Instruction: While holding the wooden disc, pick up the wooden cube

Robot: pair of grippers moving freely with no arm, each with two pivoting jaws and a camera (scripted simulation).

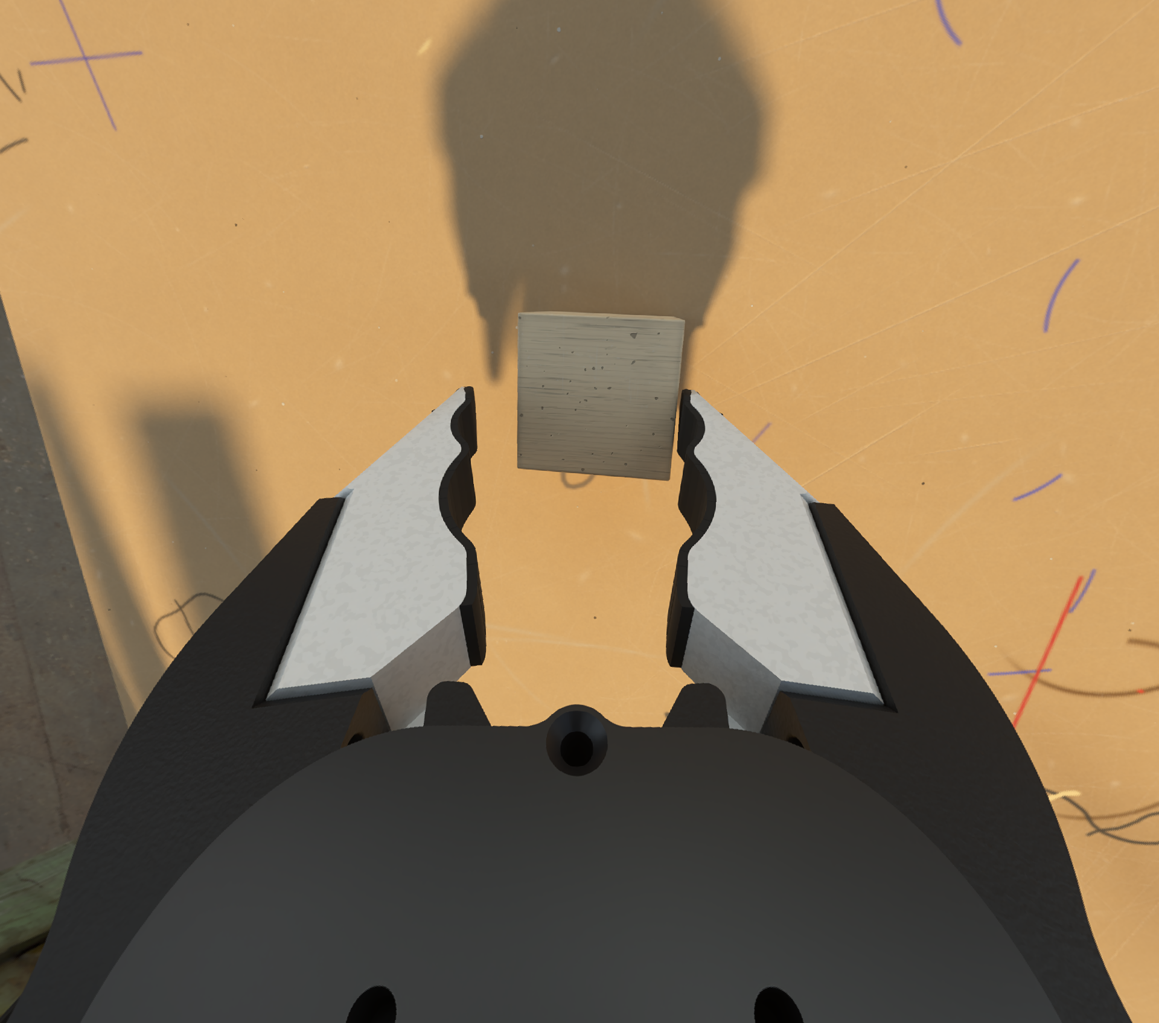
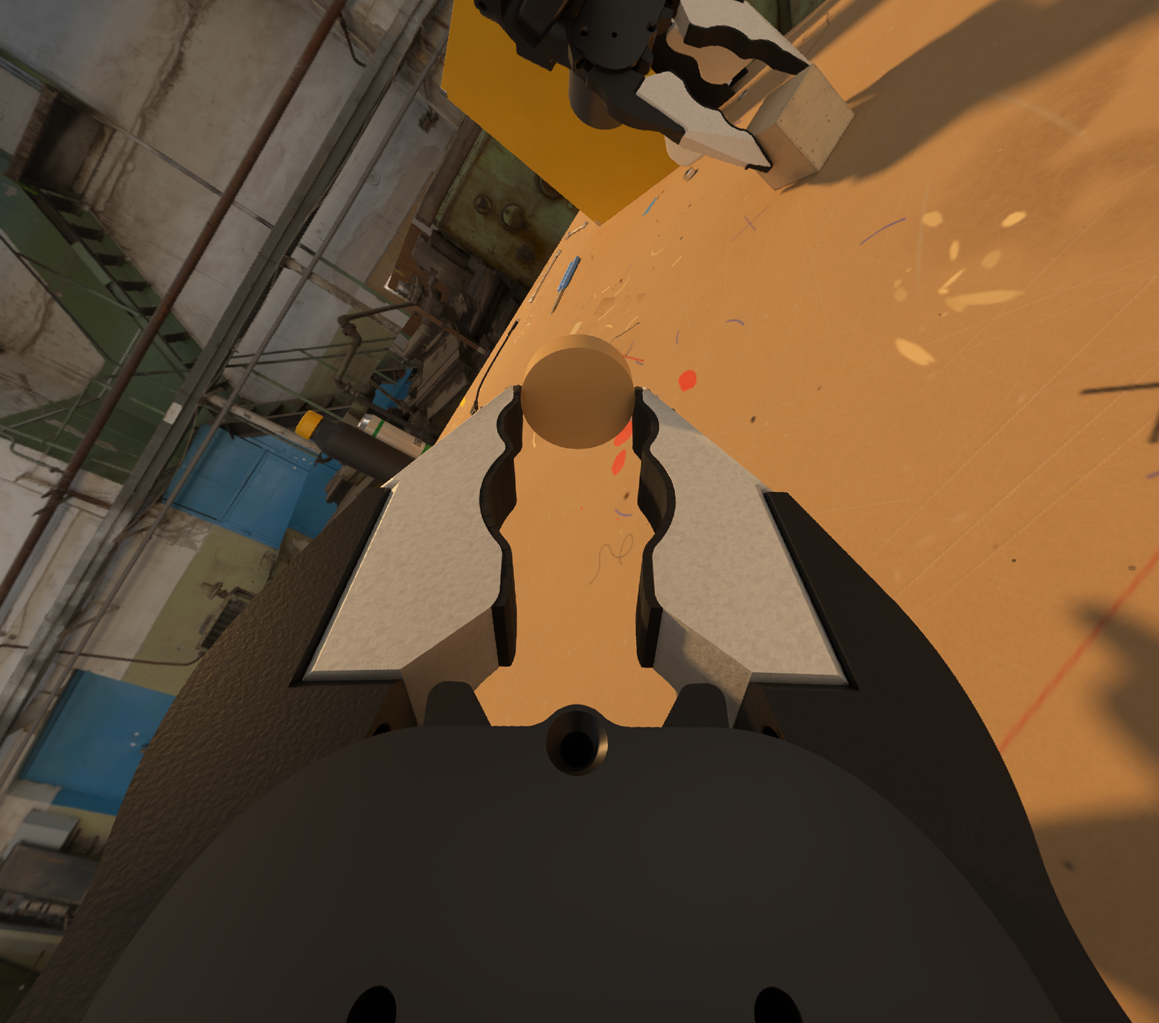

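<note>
- The left gripper [image 1: 577, 397] points down at the orange table [image 1: 878, 240], its jaws spread wide and holding nothing.
- The wooden cube [image 1: 599, 394] sits on the table between the fingertips; the right-hand tip looks to be touching or just beside the cube's side, while the other tip stands clear of it with a gap.
- The cube is pale, with fine grain lines and small dark specks, and it lies in the gripper's shadow.
- The right gripper [image 2: 577, 397] is closed narrowly around the wooden disc [image 2: 577, 394], which is pinched at the fingertips and lifted clear of the table [image 2: 878, 428].
- From the right wrist view, the left gripper [image 2: 762, 115] and the cube [image 2: 806, 127] show near the table's far edge.
- A yellow block [image 2: 533, 115] shows behind the left gripper.
</note>
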